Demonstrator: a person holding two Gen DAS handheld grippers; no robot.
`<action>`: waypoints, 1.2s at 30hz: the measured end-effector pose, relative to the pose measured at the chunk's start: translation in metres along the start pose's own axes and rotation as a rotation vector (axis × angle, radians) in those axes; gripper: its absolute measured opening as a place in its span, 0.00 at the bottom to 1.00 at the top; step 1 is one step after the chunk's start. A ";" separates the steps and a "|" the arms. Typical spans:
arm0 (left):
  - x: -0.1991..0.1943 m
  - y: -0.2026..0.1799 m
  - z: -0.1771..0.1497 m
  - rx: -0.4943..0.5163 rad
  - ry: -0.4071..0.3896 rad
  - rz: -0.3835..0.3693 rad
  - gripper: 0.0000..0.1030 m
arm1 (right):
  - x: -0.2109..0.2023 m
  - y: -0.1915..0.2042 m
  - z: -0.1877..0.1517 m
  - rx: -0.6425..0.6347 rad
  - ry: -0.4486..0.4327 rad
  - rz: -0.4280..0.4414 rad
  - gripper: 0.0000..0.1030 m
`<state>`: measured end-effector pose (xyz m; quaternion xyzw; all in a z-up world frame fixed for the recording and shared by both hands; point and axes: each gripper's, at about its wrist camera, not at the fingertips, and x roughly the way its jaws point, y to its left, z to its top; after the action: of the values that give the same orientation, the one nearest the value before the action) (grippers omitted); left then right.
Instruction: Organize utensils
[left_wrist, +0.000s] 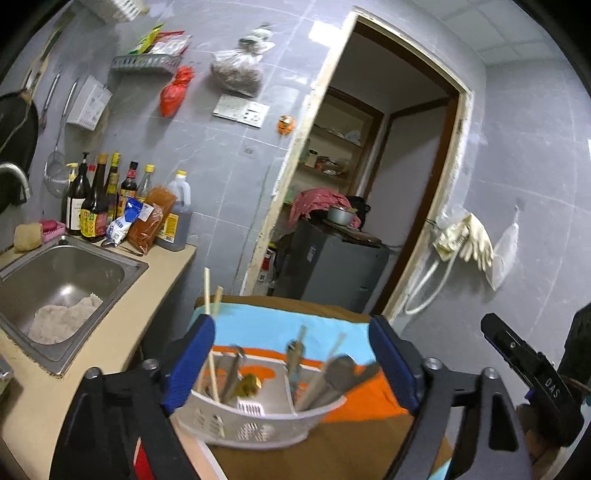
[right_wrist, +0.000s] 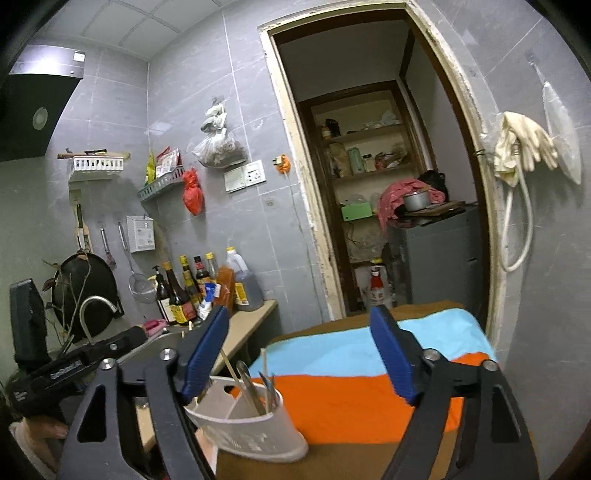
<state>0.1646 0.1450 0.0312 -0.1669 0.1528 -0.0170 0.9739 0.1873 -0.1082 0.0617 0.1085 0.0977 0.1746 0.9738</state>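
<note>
Two grippers, the left gripper (left_wrist: 291, 363) and right gripper (right_wrist: 299, 354), hang wide and empty over the cloth-covered desk (right_wrist: 354, 398), above the near white caddy (left_wrist: 255, 424) already holding utensils (left_wrist: 328, 380) and chopsticks (left_wrist: 212, 365), so sorting seems finished; next likely withdrawal.

Upright chopsticks (left_wrist: 208, 295) and spoon handles (left_wrist: 325, 380) crowd the utensil holder (left_wrist: 255, 424); the striped cloth (right_wrist: 362, 398) beside it lies bare.

White letters reading "DAS" stand on the black body of the right gripper (left_wrist: 532, 373) in the left wrist view; bottle labels (left_wrist: 92, 221) look too blurred to read.
</note>
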 end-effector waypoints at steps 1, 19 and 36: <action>-0.005 -0.005 -0.002 0.004 0.007 -0.001 0.93 | -0.005 -0.002 0.001 -0.002 0.004 -0.006 0.79; -0.120 -0.072 -0.052 0.085 0.027 0.136 1.00 | -0.137 -0.019 -0.005 -0.073 0.086 -0.061 0.98; -0.159 -0.082 -0.085 0.101 0.030 0.180 1.00 | -0.182 -0.031 -0.031 -0.060 0.148 -0.073 0.98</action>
<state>-0.0107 0.0535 0.0287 -0.1030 0.1808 0.0605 0.9762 0.0228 -0.1969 0.0522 0.0622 0.1680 0.1496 0.9724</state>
